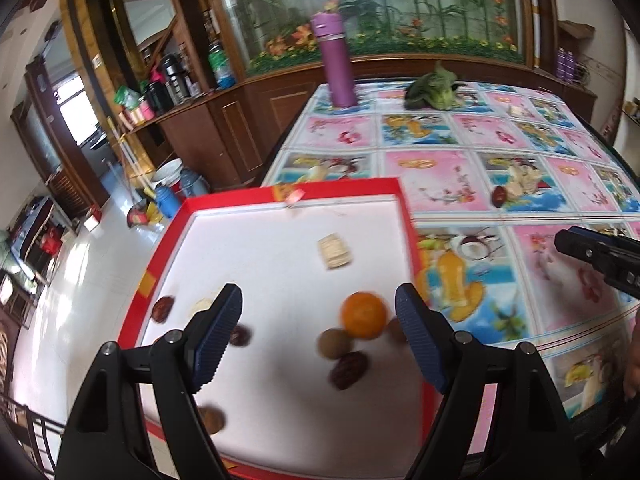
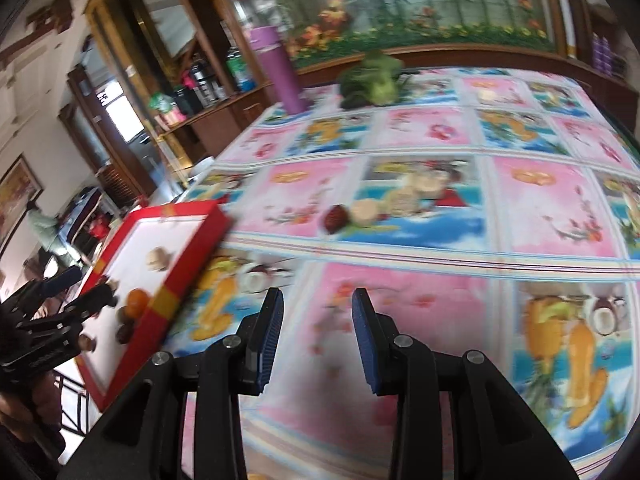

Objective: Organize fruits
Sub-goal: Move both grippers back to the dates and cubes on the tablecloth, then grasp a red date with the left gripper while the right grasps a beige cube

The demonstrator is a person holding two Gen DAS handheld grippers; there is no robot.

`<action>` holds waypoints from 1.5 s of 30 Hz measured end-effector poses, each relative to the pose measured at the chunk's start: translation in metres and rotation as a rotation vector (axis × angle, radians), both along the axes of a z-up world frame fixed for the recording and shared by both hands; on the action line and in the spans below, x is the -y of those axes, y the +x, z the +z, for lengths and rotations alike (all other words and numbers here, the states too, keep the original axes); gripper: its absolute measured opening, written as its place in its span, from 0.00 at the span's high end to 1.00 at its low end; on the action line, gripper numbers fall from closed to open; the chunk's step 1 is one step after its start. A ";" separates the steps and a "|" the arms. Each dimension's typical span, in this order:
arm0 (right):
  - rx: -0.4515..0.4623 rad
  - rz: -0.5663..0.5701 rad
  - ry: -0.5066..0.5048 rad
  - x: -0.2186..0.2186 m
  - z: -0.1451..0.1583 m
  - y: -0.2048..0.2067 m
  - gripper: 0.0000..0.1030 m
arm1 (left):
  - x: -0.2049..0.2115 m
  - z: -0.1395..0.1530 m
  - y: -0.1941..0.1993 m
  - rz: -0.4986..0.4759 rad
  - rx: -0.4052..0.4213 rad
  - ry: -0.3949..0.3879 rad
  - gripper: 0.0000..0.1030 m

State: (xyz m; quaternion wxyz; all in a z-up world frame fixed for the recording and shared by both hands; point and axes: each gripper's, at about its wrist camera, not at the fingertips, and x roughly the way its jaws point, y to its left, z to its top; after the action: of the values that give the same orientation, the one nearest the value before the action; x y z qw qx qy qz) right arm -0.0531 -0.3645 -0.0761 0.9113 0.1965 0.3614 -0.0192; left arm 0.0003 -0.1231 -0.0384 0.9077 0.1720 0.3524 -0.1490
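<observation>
I'm hovering my left gripper (image 1: 318, 334), jaws wide and empty, over the red tray (image 1: 352, 194) holding the orange (image 1: 364, 315) and dates, right gripper (image 2: 318, 336) also gaping empty, risking nudging the orange rolling.

The tabletop (image 2: 532, 216) is covered by a cloth printed with pink and blue fruit panels. At its left edge sits a red-rimmed white tray (image 1: 412, 232), overhanging slightly. A purple flask (image 1: 338, 64) stands upright at the far side, with a leafy green vegetable (image 1: 434, 90) near it. Mid-table lies a dark red fruit (image 2: 335, 218), touching what may be a pale biscuit (image 2: 366, 212).
</observation>
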 end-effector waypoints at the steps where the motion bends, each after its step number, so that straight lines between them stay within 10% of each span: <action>1: -0.010 -0.020 0.006 0.010 -0.001 0.001 0.66 | 0.008 0.001 -0.001 -0.021 -0.002 -0.001 0.23; 22: -0.084 -0.085 0.032 0.068 -0.024 0.076 0.66 | 0.150 -0.028 0.056 -0.247 -0.167 0.029 0.23; 45: -0.070 -0.010 -0.057 0.061 -0.026 0.090 0.75 | 0.194 -0.061 0.085 -0.366 -0.287 0.057 0.41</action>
State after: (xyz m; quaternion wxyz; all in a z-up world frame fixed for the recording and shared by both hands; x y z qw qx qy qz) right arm 0.0367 -0.4254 -0.1017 0.9032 0.1716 0.3913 -0.0406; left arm 0.0854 -0.3176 -0.0989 0.8009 0.2357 0.4450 -0.3239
